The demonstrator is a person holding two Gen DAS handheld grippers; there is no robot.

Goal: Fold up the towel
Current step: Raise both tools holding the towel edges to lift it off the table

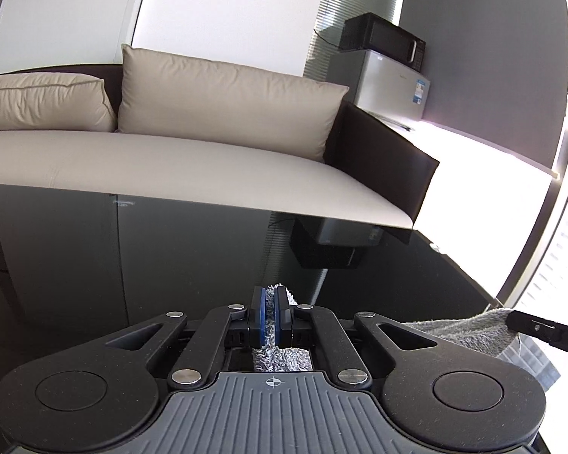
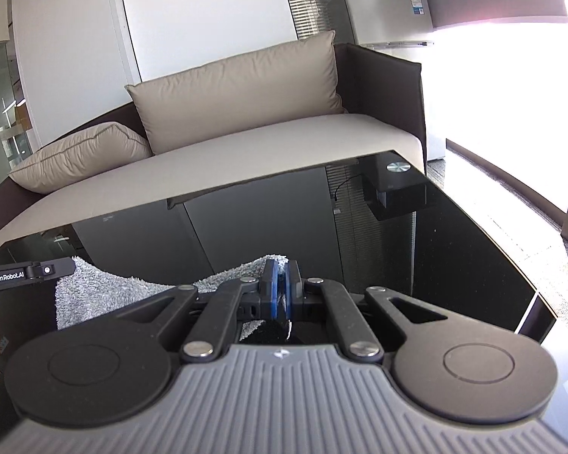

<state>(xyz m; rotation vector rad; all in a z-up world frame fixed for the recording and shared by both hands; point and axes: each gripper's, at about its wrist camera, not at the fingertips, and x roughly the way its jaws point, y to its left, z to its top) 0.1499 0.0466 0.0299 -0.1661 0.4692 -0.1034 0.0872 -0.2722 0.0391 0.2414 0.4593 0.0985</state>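
Left tongs (image 1: 271, 316): one, blue pads clamped on a corner of the grey, shaggy terry towel (image 1: 469, 331). Right tongs (image 2: 282, 289): one, clamped on another corner. Towel: one, hanging between both tongs, slack cloth toward 3 o'clock in the left view and 9 o'clock in the right. It seems lifted above the glossy black glass surface (image 2: 454, 249). No fold shows yet; the folding appears barely begun. At 12 o'clock: one beige-cushioned sofa (image 1: 208, 159) and two cushions.

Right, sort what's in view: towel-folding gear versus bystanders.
In the job:
towel
left gripper, shut on the towel
right gripper, shut on the towel
table

Just there:
sofa
cushions
microwave
fridge
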